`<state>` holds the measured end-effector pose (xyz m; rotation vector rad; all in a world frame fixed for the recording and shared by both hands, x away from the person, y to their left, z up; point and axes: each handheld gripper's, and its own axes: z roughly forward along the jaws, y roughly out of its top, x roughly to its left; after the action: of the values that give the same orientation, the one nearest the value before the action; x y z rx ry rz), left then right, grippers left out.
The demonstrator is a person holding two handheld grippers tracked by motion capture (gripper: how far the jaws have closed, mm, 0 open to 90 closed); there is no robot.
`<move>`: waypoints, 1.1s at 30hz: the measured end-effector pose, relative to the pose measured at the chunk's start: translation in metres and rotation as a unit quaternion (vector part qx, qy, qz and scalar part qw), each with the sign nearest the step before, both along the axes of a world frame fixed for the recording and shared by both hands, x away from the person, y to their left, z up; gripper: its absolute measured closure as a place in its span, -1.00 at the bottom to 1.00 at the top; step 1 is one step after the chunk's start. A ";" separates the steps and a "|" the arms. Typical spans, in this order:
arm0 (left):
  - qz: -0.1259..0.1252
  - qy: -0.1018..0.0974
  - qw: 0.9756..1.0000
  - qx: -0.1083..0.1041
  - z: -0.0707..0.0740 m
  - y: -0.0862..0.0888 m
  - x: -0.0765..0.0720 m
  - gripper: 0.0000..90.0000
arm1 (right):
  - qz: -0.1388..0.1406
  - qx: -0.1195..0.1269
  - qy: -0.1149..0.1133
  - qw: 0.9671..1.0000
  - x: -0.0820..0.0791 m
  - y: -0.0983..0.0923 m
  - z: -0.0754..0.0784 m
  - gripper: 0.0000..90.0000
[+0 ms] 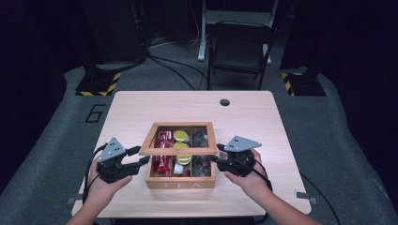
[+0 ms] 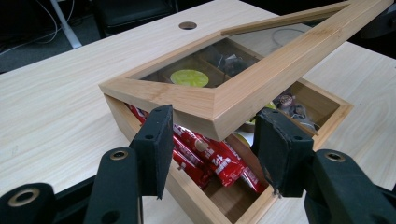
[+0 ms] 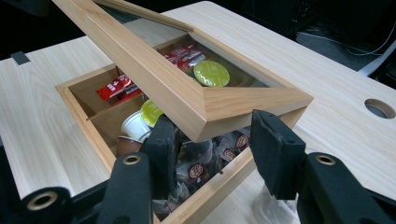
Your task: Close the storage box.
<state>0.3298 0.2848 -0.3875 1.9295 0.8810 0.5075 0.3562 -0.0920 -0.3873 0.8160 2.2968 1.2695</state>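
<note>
A wooden tea box stands at the table's near middle. Its glass-paned lid is tilted up at the front, hinged at the far side. My left gripper is shut on the lid's front left corner, with a pad on each side of the mitred corner. My right gripper clasps the front right corner the same way. Inside lie red sachets, yellow-green capsules and dark packets.
The light wooden table has a round cable hole near its far edge. A dark folding chair stands behind the table, with cables on the floor. Bare tabletop lies on both sides of the box.
</note>
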 end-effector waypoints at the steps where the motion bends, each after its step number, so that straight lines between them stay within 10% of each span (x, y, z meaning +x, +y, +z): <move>1: 0.000 0.000 1.000 -0.003 -0.001 0.000 -0.001 0.07 | 0.000 0.001 -0.002 1.000 0.000 0.000 -0.001 0.18; 33: 0.000 0.004 1.000 -0.015 -0.033 0.002 -0.015 0.08 | -0.012 0.014 0.010 1.000 -0.017 0.000 -0.031 0.18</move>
<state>0.3144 0.2864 -0.4202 1.9056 0.8888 0.4836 0.3390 -0.0918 -0.4182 0.8675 2.2822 1.2909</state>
